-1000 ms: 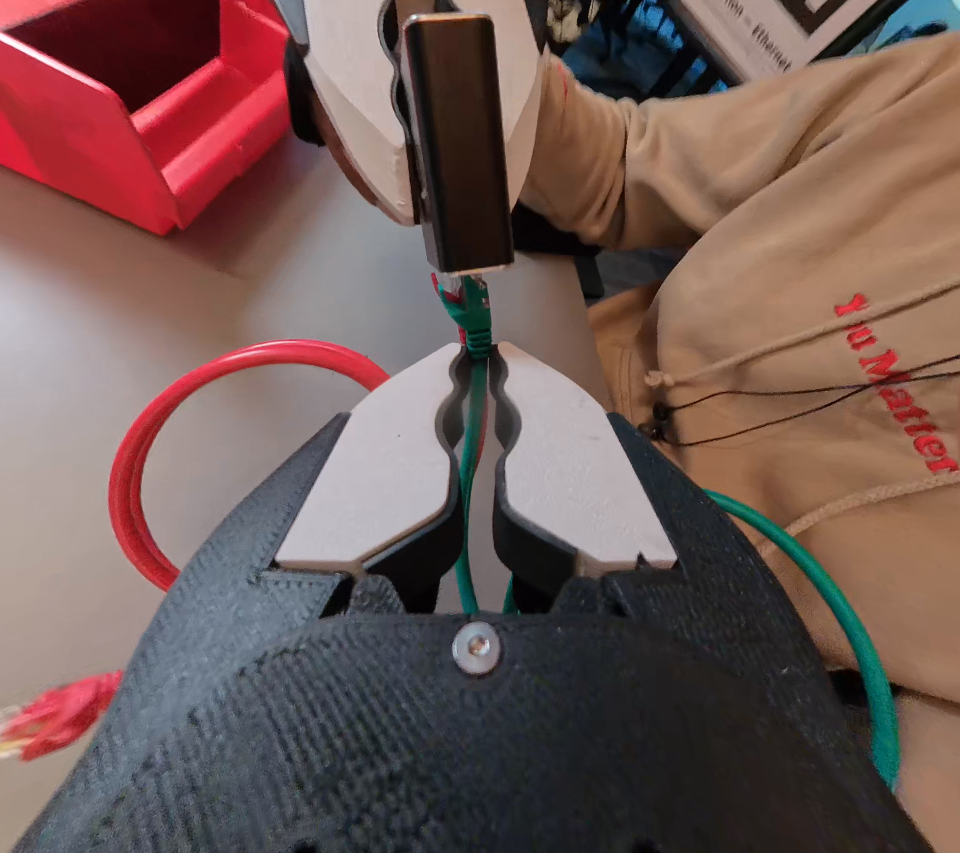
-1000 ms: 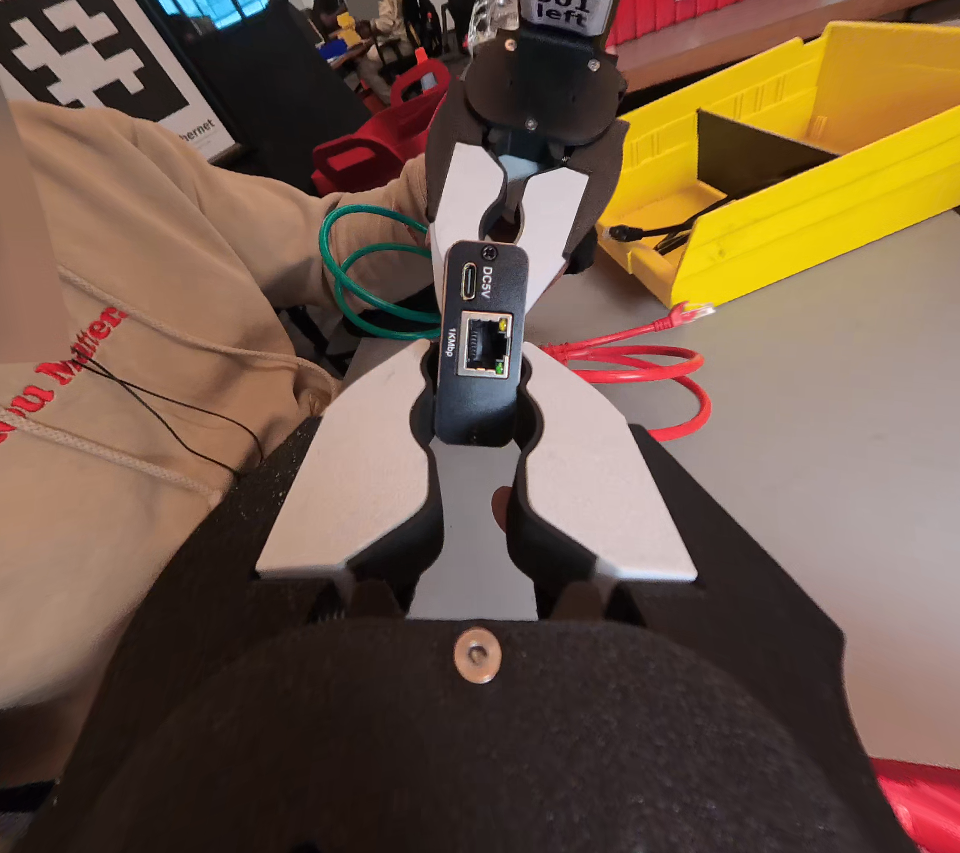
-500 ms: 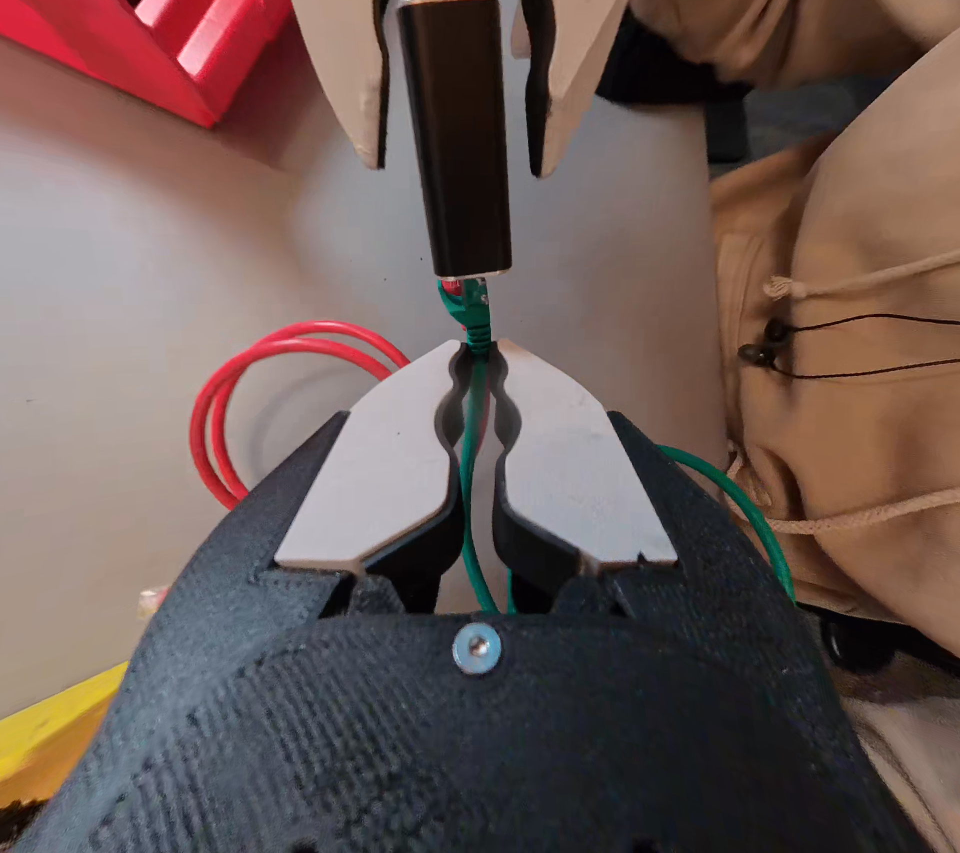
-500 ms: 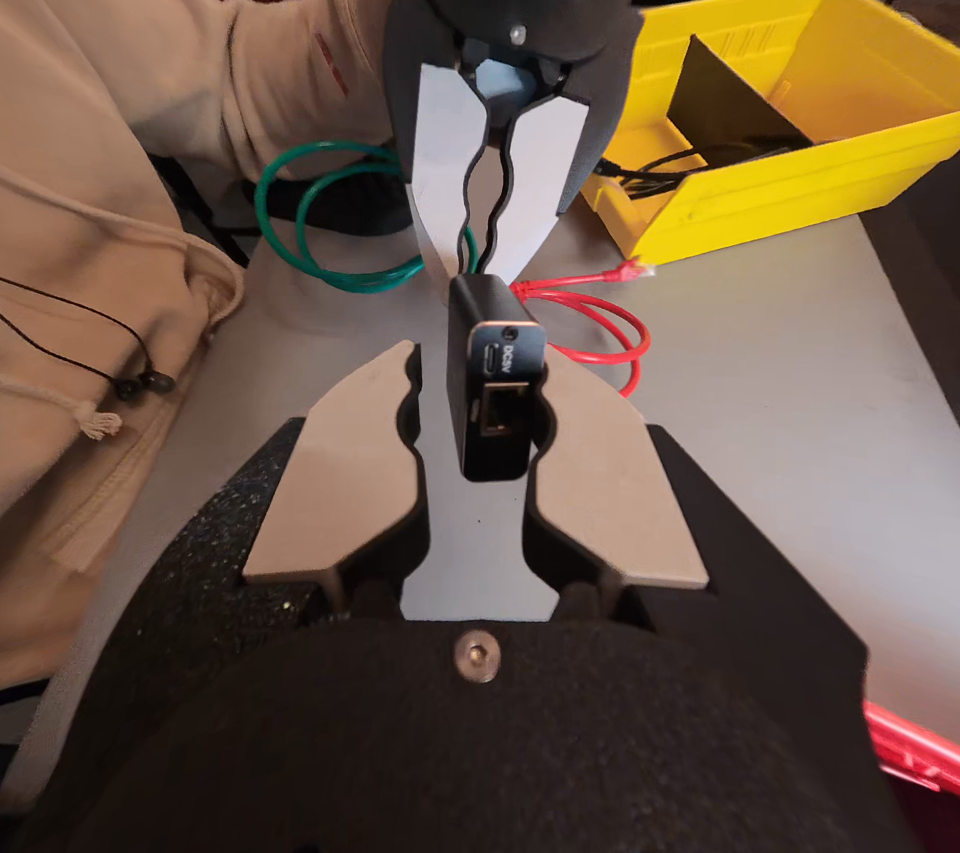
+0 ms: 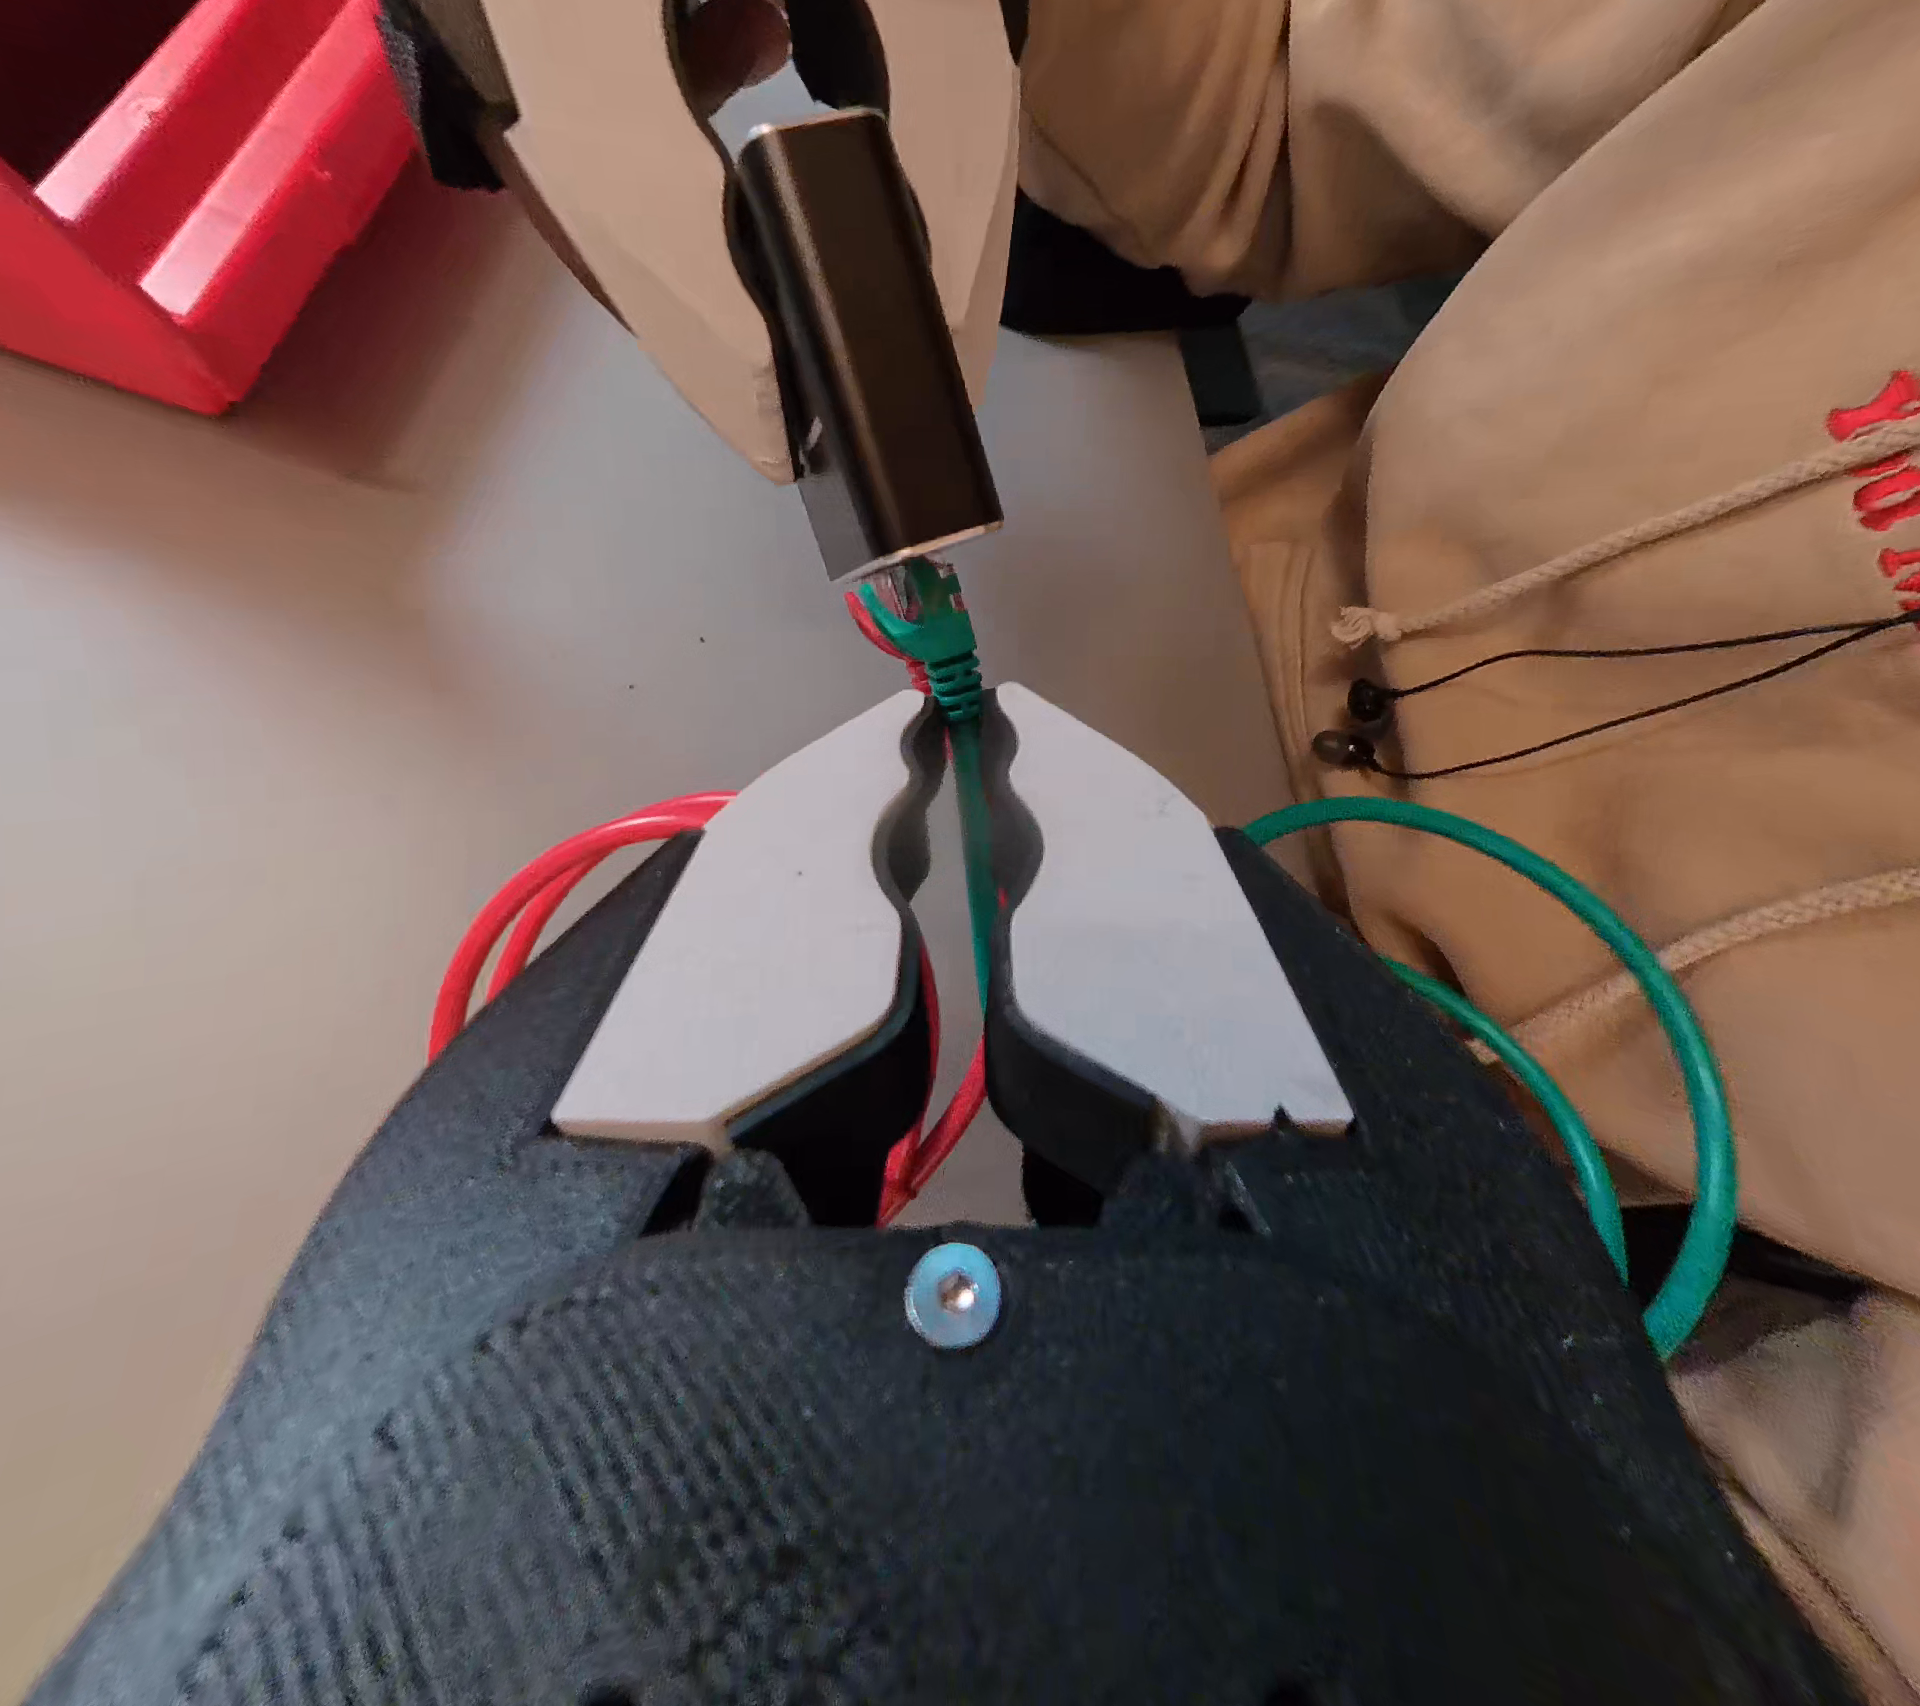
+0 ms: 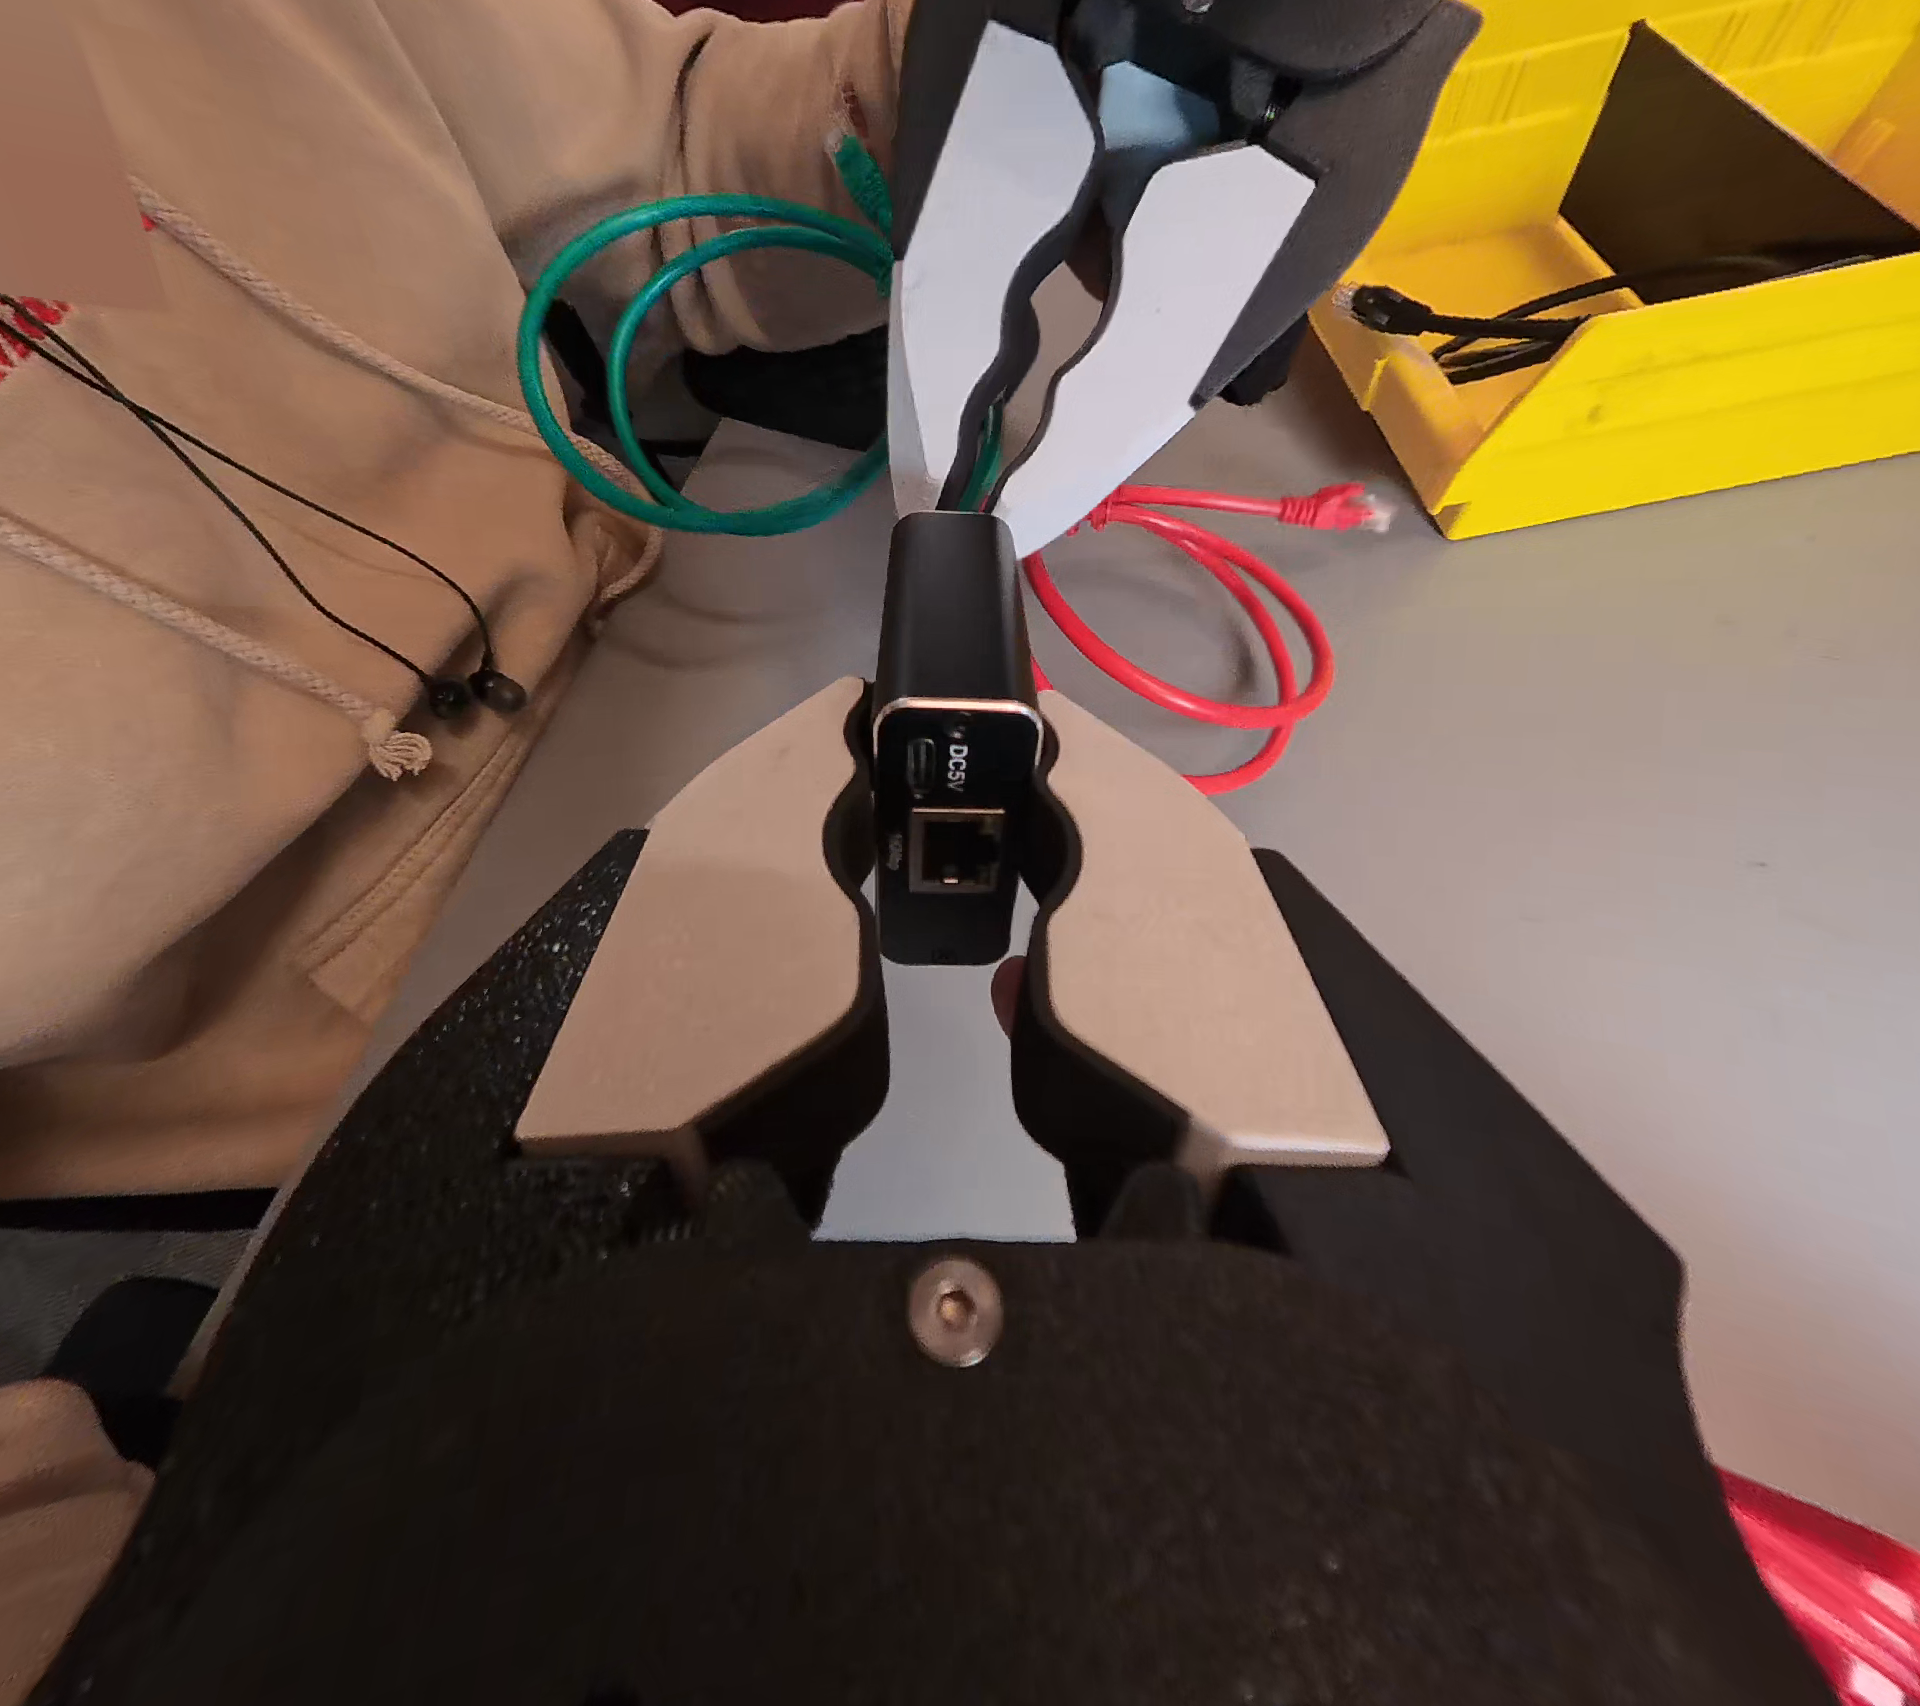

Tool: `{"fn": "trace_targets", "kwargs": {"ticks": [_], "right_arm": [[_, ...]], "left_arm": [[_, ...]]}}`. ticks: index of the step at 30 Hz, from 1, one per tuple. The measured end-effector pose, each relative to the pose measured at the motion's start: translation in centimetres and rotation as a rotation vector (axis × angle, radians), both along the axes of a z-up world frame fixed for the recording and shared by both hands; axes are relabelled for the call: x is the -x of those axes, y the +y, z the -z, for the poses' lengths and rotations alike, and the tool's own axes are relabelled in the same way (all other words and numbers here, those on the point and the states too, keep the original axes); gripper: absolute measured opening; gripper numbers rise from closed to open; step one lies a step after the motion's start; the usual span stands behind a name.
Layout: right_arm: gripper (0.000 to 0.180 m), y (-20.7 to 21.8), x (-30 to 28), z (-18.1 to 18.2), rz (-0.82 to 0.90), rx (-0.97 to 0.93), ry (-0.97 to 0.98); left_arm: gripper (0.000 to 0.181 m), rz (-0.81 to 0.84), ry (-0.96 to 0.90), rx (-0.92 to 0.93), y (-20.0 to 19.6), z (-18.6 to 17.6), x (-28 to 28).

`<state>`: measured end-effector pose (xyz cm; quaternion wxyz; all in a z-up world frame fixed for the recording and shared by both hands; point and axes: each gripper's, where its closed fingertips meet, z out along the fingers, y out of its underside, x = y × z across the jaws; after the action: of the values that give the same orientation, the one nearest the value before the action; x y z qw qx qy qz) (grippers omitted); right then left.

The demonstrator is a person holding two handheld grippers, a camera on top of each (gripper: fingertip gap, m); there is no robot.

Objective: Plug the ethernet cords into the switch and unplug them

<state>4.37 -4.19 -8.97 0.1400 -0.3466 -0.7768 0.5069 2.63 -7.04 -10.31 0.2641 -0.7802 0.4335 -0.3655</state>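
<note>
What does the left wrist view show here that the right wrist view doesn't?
Left only: the green plug entering the small black metal switch, and a red plastic bin.
Right only: the switch's free end with its empty port, a yellow plastic bin, and the red cord's loose plug.
Both: the switch in the right gripper, the left gripper shut on the green cord, and the red cord.
</note>
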Motion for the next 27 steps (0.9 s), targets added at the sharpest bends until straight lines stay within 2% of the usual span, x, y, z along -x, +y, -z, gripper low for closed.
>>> {"fn": "trace_targets", "kwargs": {"ticks": [3, 7, 10, 14, 19, 22, 24, 27], "right_arm": [[0.024, 0.3, 0.1, -0.1, 0.019, -0.008, 0.009], [0.024, 1.7, 0.6, -1.3, 0.101, -0.014, 0.070], [0.024, 3.0, 0.8, -1.8, 0.169, -0.045, 0.121], [0.024, 3.5, 0.9, -2.5, 0.212, -0.108, 0.164], [0.024, 2.2, 1.7, -3.2, 0.221, -0.163, 0.193], [0.024, 1.0, 1.9, -4.2, 0.220, -0.196, 0.214], [0.024, 0.9, 2.0, -5.0, 0.246, -0.222, 0.252], [0.025, 0.3, 2.1, -8.9, 0.288, -0.147, 0.451]], "left_arm": [[0.006, -0.010, 0.006, -0.023, 0.3, 0.2, 0.1], [0.007, -0.118, 0.007, -0.117, 1.7, -1.0, 1.1], [0.024, -0.195, 0.017, -0.239, 2.4, -2.8, 2.4], [0.030, -0.319, -0.078, -0.342, 3.7, -5.6, 3.3], [0.038, -0.297, -0.029, -0.396, 4.4, -4.3, 1.1], [0.035, -0.280, 0.024, -0.463, 4.8, -3.7, -0.1], [0.025, -0.259, 0.024, -0.525, 4.6, -4.2, -0.6], [0.025, -0.271, -0.083, -0.621, 4.3, -6.8, -0.7]]}}
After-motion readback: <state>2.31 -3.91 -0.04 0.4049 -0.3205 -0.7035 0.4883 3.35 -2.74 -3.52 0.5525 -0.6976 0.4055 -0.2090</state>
